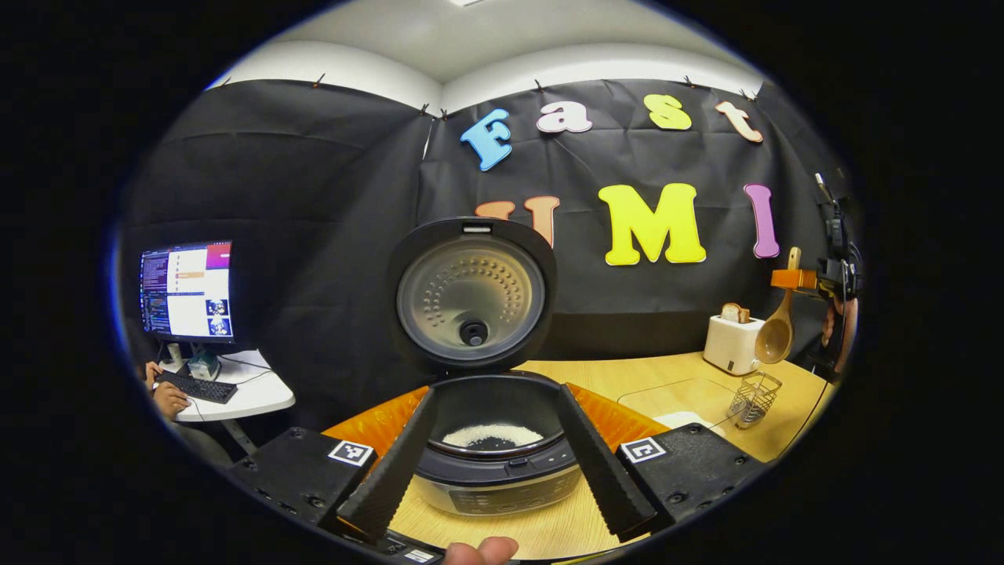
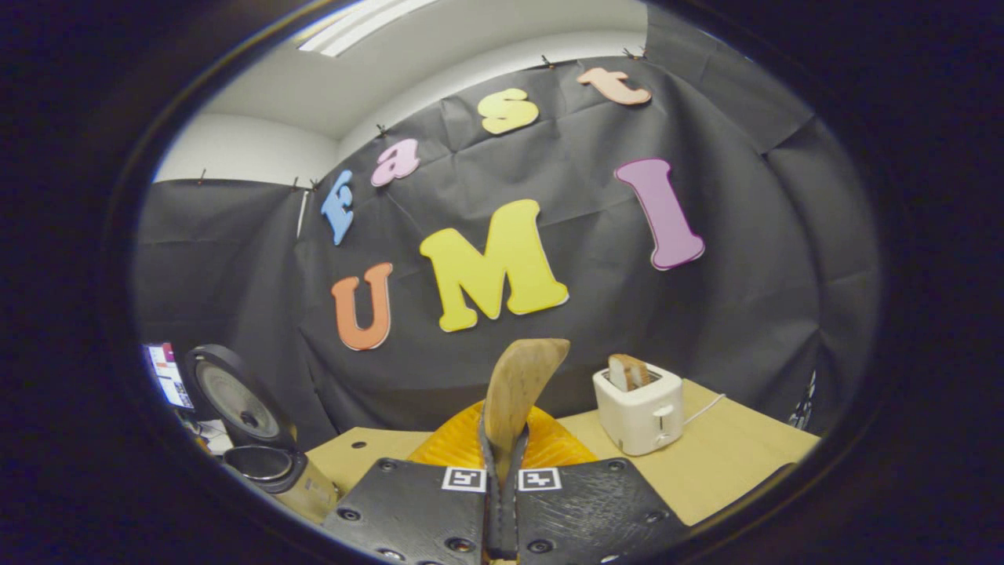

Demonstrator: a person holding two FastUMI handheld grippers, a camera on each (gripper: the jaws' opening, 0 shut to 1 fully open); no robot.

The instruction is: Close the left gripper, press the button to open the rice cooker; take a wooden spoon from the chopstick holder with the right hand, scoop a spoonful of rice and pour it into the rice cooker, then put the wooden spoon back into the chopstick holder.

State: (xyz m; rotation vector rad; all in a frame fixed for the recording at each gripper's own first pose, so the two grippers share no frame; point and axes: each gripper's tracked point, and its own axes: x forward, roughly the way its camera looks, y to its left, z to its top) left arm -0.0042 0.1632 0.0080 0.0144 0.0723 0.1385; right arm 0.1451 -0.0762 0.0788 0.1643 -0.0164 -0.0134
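The right gripper (image 2: 502, 479) had its jaws pinched tight on the handle of the wooden spoon (image 2: 518, 392), and in the left gripper view the bowl (image 1: 775, 333) hung downward above the chopstick holder (image 1: 754, 397); that grip suited dropping it back bowl-first, so the return seemed the step in hand. The wire holder stood near the table's (image 1: 627, 377) right edge, just in front of a white toaster (image 1: 731, 342) toward the back. The left gripper (image 1: 498, 486) kept its jaws spread wide, framing the rice cooker (image 1: 494, 463) at the table's front edge, probably just idling. The lid (image 1: 471, 294) stood upright and rice (image 1: 492, 434) lay in the pot, so scooping looked finished.
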